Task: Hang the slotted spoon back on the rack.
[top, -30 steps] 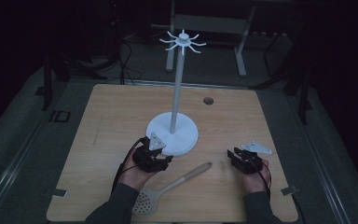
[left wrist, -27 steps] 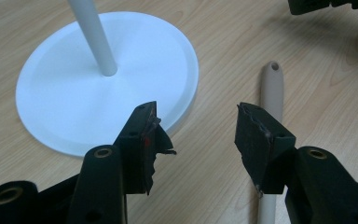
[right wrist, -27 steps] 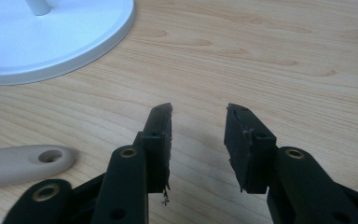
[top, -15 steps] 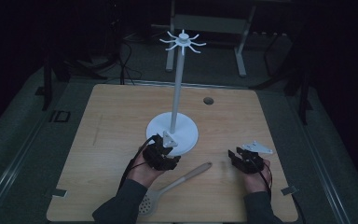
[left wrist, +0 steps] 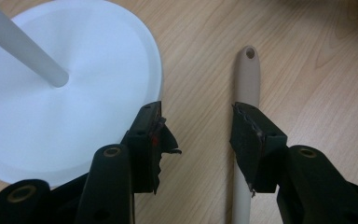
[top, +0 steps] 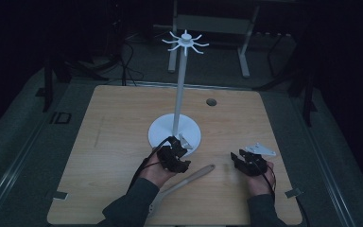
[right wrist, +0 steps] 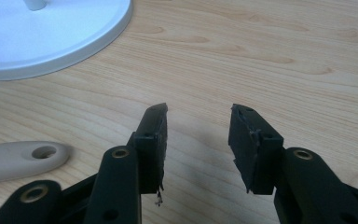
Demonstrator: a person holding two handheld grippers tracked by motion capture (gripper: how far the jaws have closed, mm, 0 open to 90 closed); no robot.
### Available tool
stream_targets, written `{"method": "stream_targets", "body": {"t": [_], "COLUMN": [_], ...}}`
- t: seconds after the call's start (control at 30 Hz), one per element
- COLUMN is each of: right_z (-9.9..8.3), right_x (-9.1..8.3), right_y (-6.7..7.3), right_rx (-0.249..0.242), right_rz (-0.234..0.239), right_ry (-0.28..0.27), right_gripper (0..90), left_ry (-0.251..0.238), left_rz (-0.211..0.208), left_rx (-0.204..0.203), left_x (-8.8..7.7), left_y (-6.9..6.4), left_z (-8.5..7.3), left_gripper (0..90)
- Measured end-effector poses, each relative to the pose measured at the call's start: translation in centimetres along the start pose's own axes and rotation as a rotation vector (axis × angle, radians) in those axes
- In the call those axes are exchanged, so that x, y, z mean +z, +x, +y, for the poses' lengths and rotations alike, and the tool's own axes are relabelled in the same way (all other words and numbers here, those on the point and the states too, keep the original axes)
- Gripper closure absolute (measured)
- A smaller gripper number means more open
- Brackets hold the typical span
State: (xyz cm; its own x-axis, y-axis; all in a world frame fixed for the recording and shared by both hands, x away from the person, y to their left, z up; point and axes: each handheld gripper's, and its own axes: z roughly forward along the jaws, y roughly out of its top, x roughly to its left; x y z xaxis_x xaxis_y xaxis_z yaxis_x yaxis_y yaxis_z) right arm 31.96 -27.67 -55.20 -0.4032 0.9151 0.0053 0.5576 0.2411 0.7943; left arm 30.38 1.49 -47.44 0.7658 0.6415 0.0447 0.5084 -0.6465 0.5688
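Wooden table (top: 113, 123), dim room. White stand (top: 175, 135) centre. Left gripper (left wrist: 198, 130) jaws wide, right jaw over beige utensil handle (left wrist: 248, 74), contact unclear. Right gripper (right wrist: 196, 128) jaws wide above bare wood, empty.

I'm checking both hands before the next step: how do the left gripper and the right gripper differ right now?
The left gripper hangs by the white stand base, one jaw over the spatula handle; the right gripper has only bare table between its jaws. In the high view the left gripper sits nearer the stand, the right gripper farther out. Both are open and hold nothing.
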Motion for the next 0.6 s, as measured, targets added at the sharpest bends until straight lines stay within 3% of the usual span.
{"method": "stream_targets", "body": {"t": [0.6], "right_z": [0.0], "right_x": [-0.2], "right_y": [-0.3], "right_rx": [0.008], "right_rz": [0.002], "right_ry": [-0.002], "right_gripper": [56.2], "left_ry": [0.131], "left_rz": [-0.051], "left_rx": [0.077], "left_x": [2.4], "left_y": [-1.7], "left_z": [1.3], "left_gripper": [56.2]}}
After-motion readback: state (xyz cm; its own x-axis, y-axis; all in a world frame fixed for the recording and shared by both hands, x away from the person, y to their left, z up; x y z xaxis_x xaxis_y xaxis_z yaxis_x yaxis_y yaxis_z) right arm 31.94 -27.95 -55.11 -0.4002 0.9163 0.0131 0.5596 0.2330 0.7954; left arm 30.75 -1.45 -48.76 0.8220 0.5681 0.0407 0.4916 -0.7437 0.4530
